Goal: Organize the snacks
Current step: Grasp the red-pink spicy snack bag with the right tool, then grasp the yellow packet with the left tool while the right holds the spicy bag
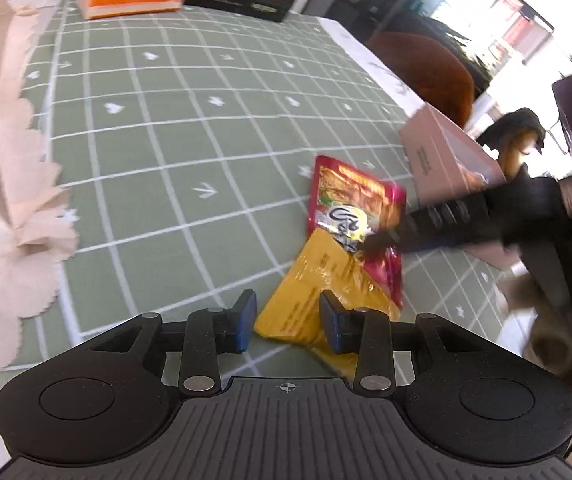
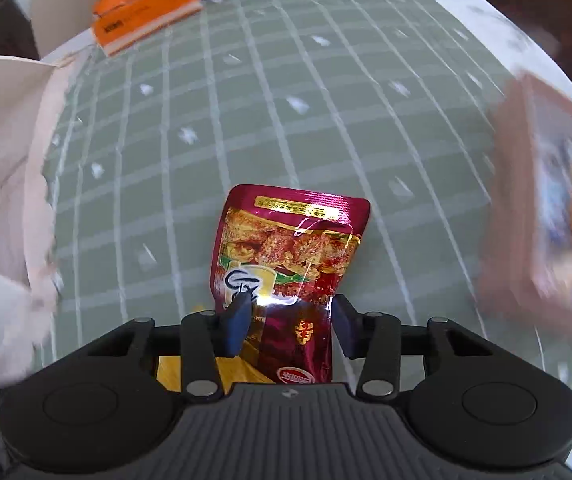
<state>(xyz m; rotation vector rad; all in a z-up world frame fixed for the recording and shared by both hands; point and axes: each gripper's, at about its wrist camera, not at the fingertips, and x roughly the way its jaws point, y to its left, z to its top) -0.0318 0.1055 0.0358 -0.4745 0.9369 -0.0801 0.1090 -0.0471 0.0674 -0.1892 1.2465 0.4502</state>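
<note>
Between the blue pads of the right tool (image 2: 291, 322) sits the lower part of a glossy crimson foil snack pouch (image 2: 289, 256) printed with fried pieces and a burger; both pads appear to pinch its creased sides, so I judge it grasped rather than merely straddled. Under that pouch, toward the tool's base, a flat yellow plastic snack packet (image 1: 317, 300) lies on the worktop (image 1: 174, 152), which wears a sage-green cloth with a white grid. The left tool (image 1: 287, 322) is half open over the yellow packet's near corner: its right pad overlaps the wrapper, its left pad is off it, so it grips nothing. To do this step well, lift the crimson pouch straight up off the yellow packet so it does not drag it, keeping the pinch on the foil's stiff seam rather than the slippery face. Farther right of the tool stands a pink cardboard box (image 1: 445, 160), blurred, probably the destination.
</note>
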